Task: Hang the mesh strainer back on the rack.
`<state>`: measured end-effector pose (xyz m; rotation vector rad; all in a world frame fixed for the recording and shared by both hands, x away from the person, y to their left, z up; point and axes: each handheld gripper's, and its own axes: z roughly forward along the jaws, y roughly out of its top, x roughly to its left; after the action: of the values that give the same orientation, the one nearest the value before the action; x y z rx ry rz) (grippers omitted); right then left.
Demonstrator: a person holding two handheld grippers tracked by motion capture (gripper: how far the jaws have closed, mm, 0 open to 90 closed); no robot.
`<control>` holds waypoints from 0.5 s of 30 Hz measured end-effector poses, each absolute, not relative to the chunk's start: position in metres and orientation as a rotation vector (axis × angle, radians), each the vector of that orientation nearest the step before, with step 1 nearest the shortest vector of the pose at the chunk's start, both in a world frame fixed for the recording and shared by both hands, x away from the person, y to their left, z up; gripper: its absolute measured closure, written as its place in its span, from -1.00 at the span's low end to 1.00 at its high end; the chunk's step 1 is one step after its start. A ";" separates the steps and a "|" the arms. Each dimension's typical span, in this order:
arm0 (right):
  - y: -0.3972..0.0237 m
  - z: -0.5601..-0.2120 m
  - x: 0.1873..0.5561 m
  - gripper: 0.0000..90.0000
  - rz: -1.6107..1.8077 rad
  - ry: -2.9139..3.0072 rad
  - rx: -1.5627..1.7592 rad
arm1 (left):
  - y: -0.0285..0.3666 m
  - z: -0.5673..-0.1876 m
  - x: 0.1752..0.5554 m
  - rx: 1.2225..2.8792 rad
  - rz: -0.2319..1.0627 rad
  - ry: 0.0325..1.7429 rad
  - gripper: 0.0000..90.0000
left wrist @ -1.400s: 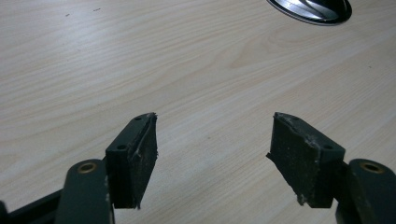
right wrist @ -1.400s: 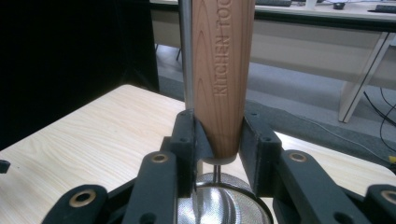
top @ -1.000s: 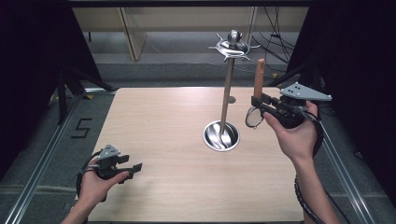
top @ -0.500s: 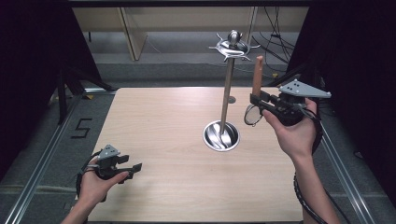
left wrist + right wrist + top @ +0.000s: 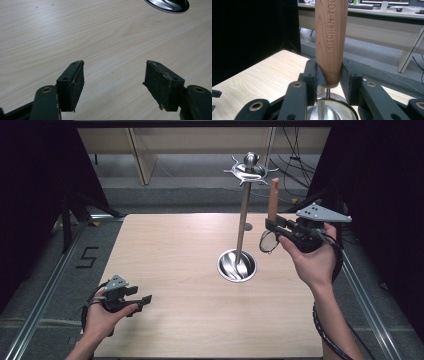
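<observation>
Gripped low on its wooden handle, the strainer (image 5: 272,215) stands upright in the right gripper (image 5: 272,227), handle pointing up and the wire mesh bowl hanging below the jaws. From the right gripper view the two black jaws press on either side of the handle's lower end (the words stamped into the wood read up its length), with the mesh (image 5: 332,110) just beneath them. Taking the metal stand (image 5: 243,220) as the landmark, the strainer is held in the air just to the right of its pole, below the hooked top (image 5: 249,168) and above the round base (image 5: 236,265). Well to the left of the stand and nearer the person, the left gripper (image 5: 142,300) rests low over the wooden table (image 5: 175,250), its jaws wide apart with nothing between them.
</observation>
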<state>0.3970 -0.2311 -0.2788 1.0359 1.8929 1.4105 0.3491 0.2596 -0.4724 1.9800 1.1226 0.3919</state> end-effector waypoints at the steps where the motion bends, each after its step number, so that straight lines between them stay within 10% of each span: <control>1: -0.231 -0.279 0.397 0.54 1.408 1.897 1.037 | 0.260 -0.472 0.349 1.980 0.392 1.123 -0.31; 15: -0.229 -0.277 0.399 0.54 1.414 1.916 1.058 | 0.258 -0.473 0.349 1.957 0.388 1.138 -0.31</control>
<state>0.3989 -0.2287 -0.2772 1.0584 1.9162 1.4142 0.3487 0.2576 -0.4733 1.9565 1.1376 0.3882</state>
